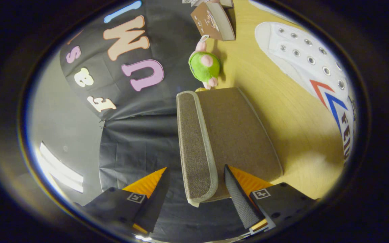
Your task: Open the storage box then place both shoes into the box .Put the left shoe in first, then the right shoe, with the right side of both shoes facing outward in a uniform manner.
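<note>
Between the spread fingers of the open gripper (194, 189) stands the box (221, 141) lid's edge, untouched; beyond it a green toy (204, 65) and book (214, 21), a shoe (311, 64) right.

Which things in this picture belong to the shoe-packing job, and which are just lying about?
Belong to the job:
storage box, its lid edge between the open gripper fingers
white shoe, on the table beyond the box

Lying about:
green plush toy
book

The storage box (228, 135) hides its own inside. The white shoe (311, 67) is cut off at toe and heel; the books (214, 20) are cropped too.
</note>
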Demonstrator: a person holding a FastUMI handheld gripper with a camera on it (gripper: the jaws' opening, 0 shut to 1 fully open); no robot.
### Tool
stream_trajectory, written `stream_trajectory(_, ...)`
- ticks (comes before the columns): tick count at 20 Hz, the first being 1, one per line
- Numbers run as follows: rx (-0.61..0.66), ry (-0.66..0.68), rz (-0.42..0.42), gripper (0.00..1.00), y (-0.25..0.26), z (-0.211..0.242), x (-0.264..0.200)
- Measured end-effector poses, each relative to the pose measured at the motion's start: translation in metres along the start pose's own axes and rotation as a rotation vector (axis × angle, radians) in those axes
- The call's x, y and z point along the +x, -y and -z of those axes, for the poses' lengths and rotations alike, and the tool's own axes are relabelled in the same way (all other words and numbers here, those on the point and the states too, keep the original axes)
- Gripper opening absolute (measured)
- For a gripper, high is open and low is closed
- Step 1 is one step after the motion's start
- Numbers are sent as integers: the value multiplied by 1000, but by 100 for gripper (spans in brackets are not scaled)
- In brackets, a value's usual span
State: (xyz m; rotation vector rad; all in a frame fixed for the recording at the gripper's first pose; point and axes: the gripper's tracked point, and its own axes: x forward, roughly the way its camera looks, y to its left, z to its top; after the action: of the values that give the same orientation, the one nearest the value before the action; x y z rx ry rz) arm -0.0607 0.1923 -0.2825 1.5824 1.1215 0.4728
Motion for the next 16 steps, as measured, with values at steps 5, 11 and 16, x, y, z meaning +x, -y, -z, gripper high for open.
stream_trajectory(5,32,-12,-40,90,-11,3,-3)
stream_trajectory(11,48,-7,-84,86,-24,2,-8)
stream_trajectory(16,45,-4,-47,28,-25,5,-5)
